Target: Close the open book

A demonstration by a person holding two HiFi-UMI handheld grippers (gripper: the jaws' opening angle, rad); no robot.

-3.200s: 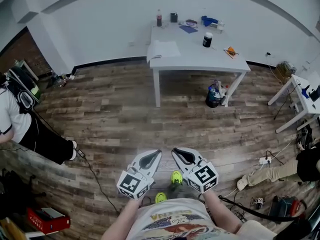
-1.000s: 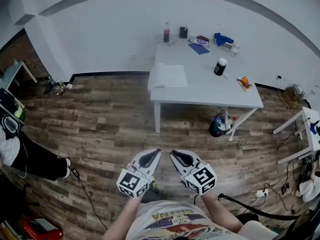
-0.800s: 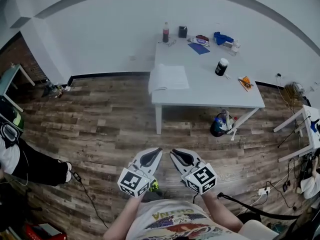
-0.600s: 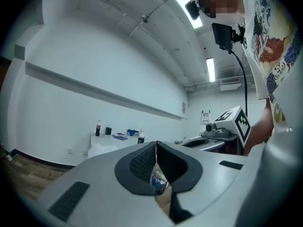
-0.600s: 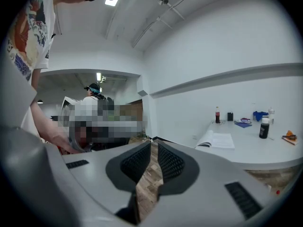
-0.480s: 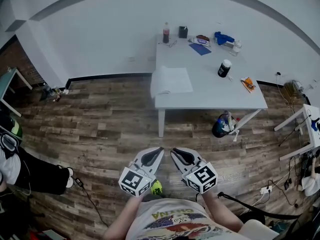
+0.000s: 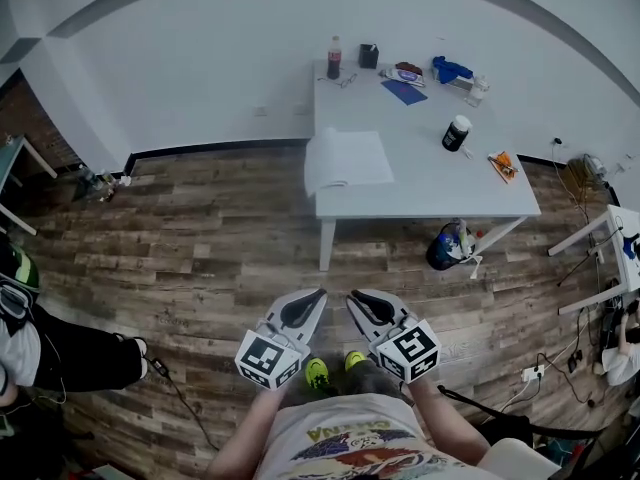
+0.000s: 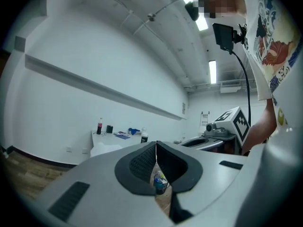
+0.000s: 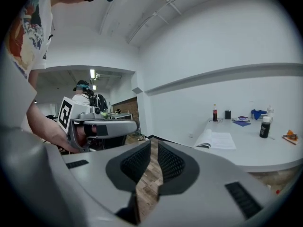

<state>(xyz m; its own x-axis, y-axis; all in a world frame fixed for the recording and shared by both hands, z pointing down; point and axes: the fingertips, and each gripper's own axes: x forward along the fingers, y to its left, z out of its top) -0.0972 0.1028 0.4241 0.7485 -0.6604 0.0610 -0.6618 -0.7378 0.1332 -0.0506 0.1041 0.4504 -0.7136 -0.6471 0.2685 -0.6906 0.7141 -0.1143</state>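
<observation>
Zero progress: book (image 7: 348, 158) lay open on counter (image 7: 430, 183), unreached; left gripper (image 7: 321, 293) jaws together, right gripper (image 7: 351, 295) jaws slightly apart, both empty.

An open book (image 7: 348, 158) is lying on the white table's (image 7: 430, 183) left end. Well apart from it, the left gripper (image 7: 316, 296) and right gripper (image 7: 353, 297) are hovering side by side above the plank floor (image 7: 200, 228).

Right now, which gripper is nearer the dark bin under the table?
Right. The right gripper is below-left of the dark bin in the head view; the left gripper lies further left.
</observation>
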